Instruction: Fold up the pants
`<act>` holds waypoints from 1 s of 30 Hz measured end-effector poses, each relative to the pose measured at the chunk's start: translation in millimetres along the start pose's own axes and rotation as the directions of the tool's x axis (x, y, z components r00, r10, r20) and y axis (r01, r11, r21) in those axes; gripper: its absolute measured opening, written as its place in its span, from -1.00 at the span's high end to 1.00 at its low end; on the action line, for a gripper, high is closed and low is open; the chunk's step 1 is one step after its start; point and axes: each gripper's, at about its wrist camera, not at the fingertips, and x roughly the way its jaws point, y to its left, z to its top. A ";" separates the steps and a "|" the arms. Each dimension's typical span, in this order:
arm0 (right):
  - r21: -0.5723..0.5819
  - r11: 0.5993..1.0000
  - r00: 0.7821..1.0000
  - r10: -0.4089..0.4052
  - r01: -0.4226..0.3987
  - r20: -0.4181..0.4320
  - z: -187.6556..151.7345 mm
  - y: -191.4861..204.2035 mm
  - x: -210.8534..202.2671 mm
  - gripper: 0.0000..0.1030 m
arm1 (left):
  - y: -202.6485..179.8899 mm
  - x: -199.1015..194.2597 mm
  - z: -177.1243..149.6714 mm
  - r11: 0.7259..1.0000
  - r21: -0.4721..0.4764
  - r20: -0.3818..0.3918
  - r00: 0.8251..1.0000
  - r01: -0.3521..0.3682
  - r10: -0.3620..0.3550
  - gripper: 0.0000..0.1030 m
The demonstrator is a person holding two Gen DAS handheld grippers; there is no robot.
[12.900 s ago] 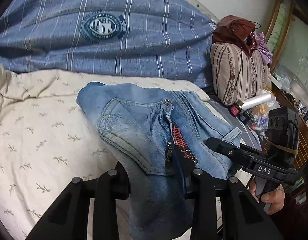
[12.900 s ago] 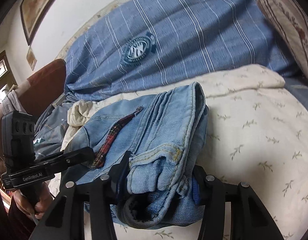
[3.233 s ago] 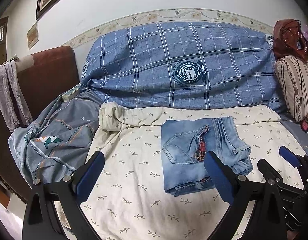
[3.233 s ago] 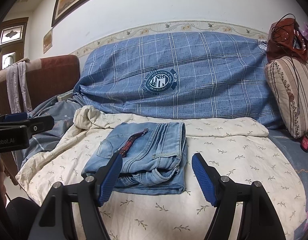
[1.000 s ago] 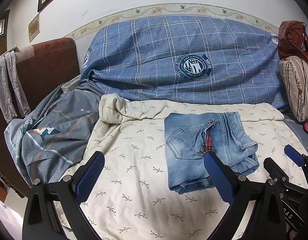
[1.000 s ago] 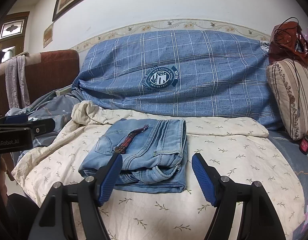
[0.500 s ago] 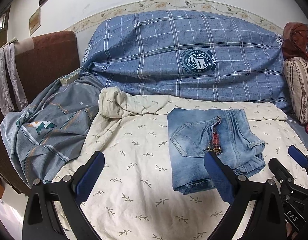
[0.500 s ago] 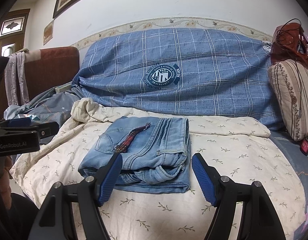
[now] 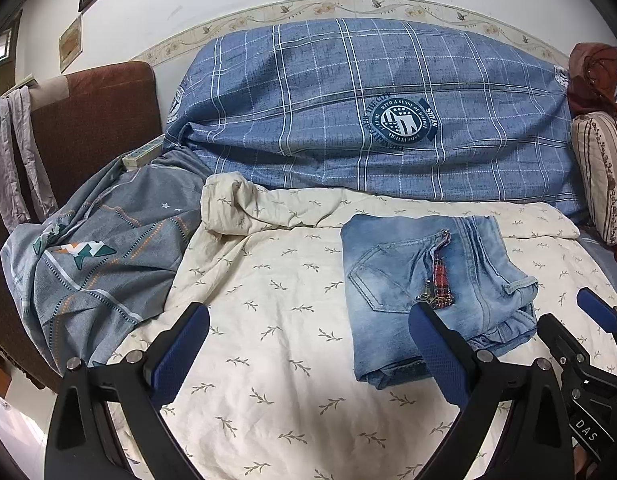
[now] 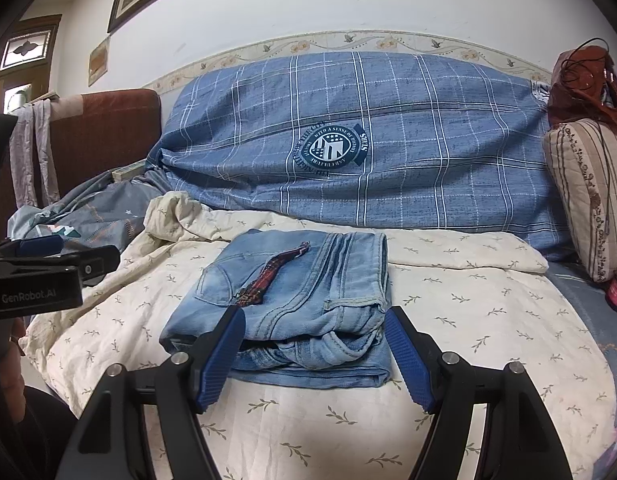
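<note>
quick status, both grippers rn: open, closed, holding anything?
Left gripper: open, holding nothing.
Right gripper: open, holding nothing; the folded jeans lie beyond it on the cream sheet.

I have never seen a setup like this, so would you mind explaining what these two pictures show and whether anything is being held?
There is no robot here: a person carries a hand-held gripper in each hand, and each has a wide-angle camera looking forward along its two blue-padded fingers. One picture comes from the left gripper, the other from the right gripper. Both look at a bed covered by a cream sheet with a leaf print. On it lie folded jeans, a red plaid strip showing on top. Behind them sits a large blue checked pillow; a grey blanket is bunched to the left. Both sets of jaws stand open and hold nothing; the jeans lie free.
</note>
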 end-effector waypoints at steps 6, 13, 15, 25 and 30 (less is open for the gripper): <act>0.009 1.000 1.000 0.005 -0.005 0.016 1.4 -1.7 -5.2 -0.46 | -1.6 -9.5 4.1 1.000 0.002 0.019 1.000 -0.022 0.022 -0.94; 0.033 0.999 0.999 0.015 -0.017 0.051 4.8 -8.2 -15.2 -0.46 | -8.2 -27.9 10.2 0.999 0.022 0.055 0.998 -0.036 0.034 -0.94; 0.040 0.999 0.998 0.018 -0.021 0.062 6.2 -10.6 -18.4 -0.46 | -10.6 -32.8 11.7 0.999 0.023 0.060 0.998 -0.026 0.024 -0.94; 0.021 1.000 0.993 -0.005 0.002 0.120 7.3 -19.5 -39.0 -0.46 | -34.0 -58.2 16.0 0.998 0.061 0.096 0.995 0.012 -0.018 -0.94; 0.071 0.997 0.993 -0.009 0.000 0.118 8.2 -33.2 -41.9 -0.46 | -39.4 -72.6 16.4 0.996 0.088 0.142 0.990 0.008 -0.020 -0.94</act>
